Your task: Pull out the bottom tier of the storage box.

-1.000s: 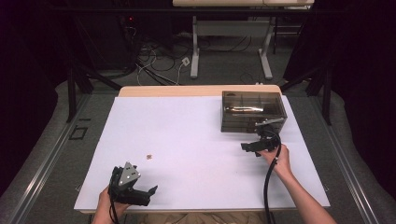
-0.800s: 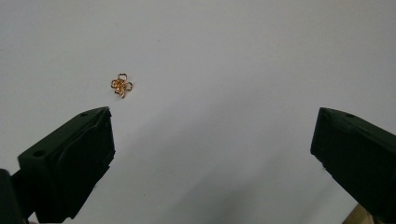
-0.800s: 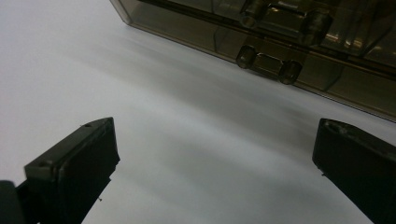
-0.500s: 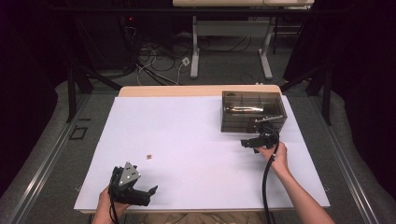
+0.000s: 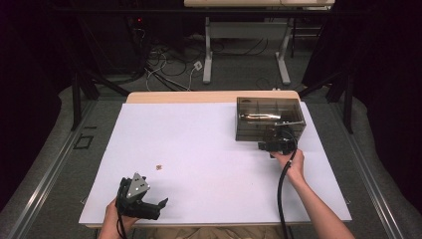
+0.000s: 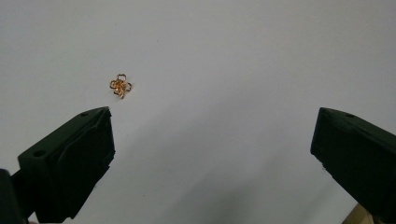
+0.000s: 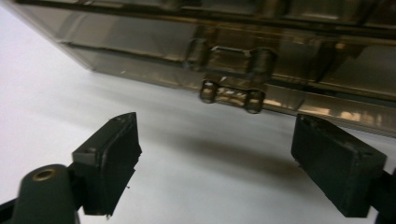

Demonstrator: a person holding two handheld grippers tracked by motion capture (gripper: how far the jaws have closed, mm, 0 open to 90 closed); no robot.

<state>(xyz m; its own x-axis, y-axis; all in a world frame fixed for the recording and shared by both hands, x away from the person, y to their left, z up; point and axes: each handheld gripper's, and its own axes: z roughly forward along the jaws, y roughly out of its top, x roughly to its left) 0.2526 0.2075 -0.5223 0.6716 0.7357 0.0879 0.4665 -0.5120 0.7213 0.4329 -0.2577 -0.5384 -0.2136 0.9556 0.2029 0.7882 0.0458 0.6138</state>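
Fingers (image 7: 341, 172) of the right gripper (image 7: 217, 161), just closing a little, gape empty before the box's (image 5: 268, 119) unopened latch (image 7: 231, 95); the left gripper (image 6: 210, 154) waits wide open, empty, near the gold charm (image 6: 121, 86) on the tabletop (image 5: 209, 149).

text: none readable | labels: none | brands: none | numbers: none | signs: none, on box, grippers or desk

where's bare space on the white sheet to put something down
Most of the white sheet is bare: the far left half behind the small gold clover-shaped charm, and the middle between it and the smoky transparent plastic compartment box. It is crowded at the box's near front, where the right gripper hovers, and at the near-left edge by the left gripper.
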